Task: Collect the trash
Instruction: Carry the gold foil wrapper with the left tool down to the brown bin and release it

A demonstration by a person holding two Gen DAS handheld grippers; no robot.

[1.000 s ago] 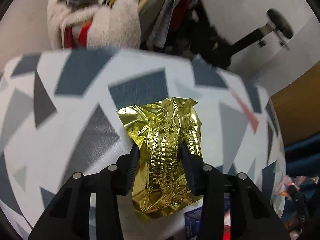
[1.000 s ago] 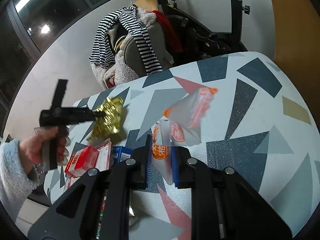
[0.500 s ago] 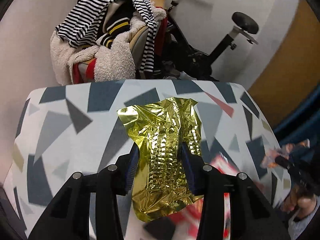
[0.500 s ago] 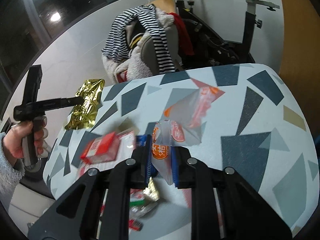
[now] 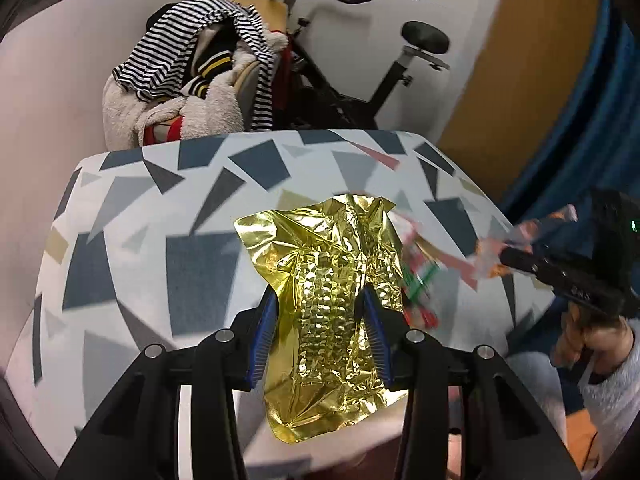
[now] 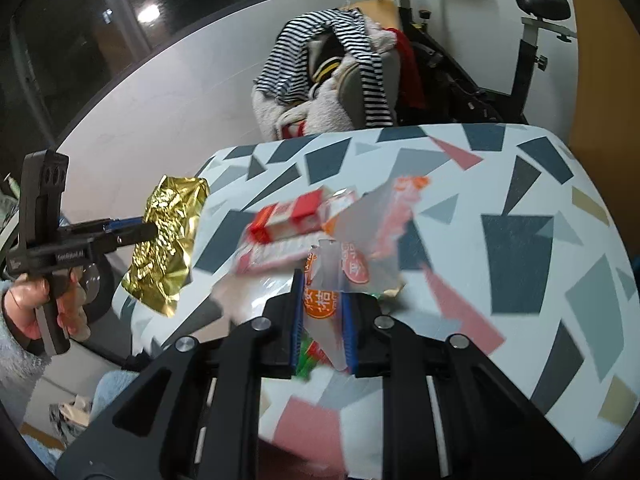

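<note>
The left gripper (image 5: 320, 304) is clamped on a crumpled gold foil wrapper (image 5: 332, 292), its blue-padded fingers (image 5: 264, 332) pressed against either side of the wrapper's ridged middle. The foil sticks out forward past the fingertips and hangs down below them, lifted clear of the patterned table (image 5: 168, 240). From the right wrist view the same gripper (image 6: 150, 232) holds the foil (image 6: 168, 240) out beyond the table's left edge, gripped by the person's left hand (image 6: 52, 300).

The right gripper (image 6: 323, 300) is closed on a clear plastic wrapper with orange print (image 6: 336, 276), which rises from between its blue pads and fans out forward above the table (image 6: 540, 240). Just beyond it, blurred on the tabletop, lie a red and white carton (image 6: 292, 216) and other packets too smeared to tell apart.

Behind the table stand a chair heaped with striped clothes (image 6: 332, 64) and an exercise bike (image 6: 528, 52)
</note>
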